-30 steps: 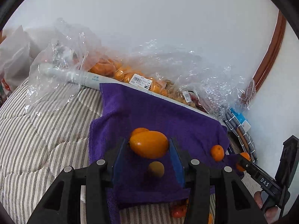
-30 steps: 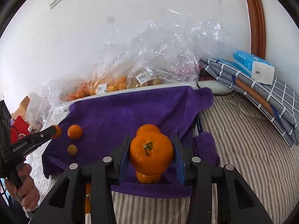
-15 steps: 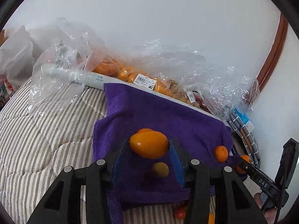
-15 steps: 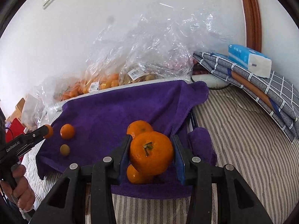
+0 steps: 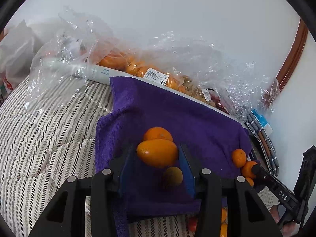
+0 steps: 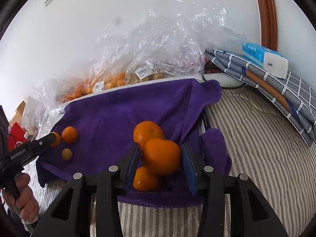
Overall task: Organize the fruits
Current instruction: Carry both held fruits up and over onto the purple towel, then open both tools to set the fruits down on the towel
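Left wrist view first: the left hand-held gripper (image 5: 158, 158) is closed around an oval orange fruit (image 5: 157, 153) at centre frame, held over the purple towel (image 5: 177, 114). Just behind it sits a round orange (image 5: 157, 134), and a small yellowish fruit (image 5: 172, 176) lies lower, between the fingers. If this one is going down beside those, I'd lower it until it touches the towel before opening up, since the cloth sags toward the near edge and round fruit will likely roll. The bagged fruit (image 5: 138, 69) runs along the upper middle.

Right wrist view: the right hand-held gripper (image 6: 161, 158) is clamped on a mandarin (image 6: 161, 156) at lower centre, with one orange (image 6: 147, 133) above it and another (image 6: 145, 178) below, all close together. Probably best to set it down gently so it doesn't knock its neighbours off the towel's front edge. Two small oranges and a little yellow one sit at the left of the frame near the other gripper's tip.
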Demonstrator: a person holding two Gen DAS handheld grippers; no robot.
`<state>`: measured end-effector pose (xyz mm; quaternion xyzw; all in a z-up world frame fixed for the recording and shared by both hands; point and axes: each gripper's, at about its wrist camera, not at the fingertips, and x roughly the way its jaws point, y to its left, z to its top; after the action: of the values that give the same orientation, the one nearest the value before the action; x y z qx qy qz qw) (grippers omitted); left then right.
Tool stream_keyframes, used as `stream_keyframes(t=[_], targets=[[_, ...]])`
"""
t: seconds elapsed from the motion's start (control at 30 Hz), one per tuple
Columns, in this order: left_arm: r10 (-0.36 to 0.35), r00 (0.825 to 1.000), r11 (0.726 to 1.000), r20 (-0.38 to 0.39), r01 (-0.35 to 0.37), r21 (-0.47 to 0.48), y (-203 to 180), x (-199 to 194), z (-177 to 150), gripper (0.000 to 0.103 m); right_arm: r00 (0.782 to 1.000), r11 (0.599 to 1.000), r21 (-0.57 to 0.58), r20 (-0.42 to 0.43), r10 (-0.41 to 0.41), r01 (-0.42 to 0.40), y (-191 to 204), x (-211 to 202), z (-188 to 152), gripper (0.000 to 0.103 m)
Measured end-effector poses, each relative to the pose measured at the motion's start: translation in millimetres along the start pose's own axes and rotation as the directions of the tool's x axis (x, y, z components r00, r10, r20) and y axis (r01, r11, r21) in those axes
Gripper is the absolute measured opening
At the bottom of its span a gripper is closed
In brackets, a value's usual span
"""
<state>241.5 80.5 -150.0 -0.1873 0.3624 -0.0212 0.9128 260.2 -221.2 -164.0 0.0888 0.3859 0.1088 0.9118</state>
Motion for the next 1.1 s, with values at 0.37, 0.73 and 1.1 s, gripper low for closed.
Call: stream_keyframes(t=[0.37, 0.73, 1.1], targets=[[0.008, 1.0, 1.0, 0.009, -0.008, 0.007, -2, 1, -1, 0.044, 0.998, 0.999, -0.045, 0.055, 0.002, 0.001, 11, -10, 0, 0.052], [-0.007, 0.999, 0.999, 0.032, 0.006, 0.033, -7, -3, -3, 0.058, 0.994, 0.999, -0.043, 0.107, 0.0, 0.005, 10, -17, -1, 0.052], [-0.033, 0.997, 0.998, 0.069, 0.029, 0.05, -9, -11, -3, 0.06, 0.983, 0.987, -0.132, 0.172, -0.067, 0.09, 28, -29, -8, 0.052]])
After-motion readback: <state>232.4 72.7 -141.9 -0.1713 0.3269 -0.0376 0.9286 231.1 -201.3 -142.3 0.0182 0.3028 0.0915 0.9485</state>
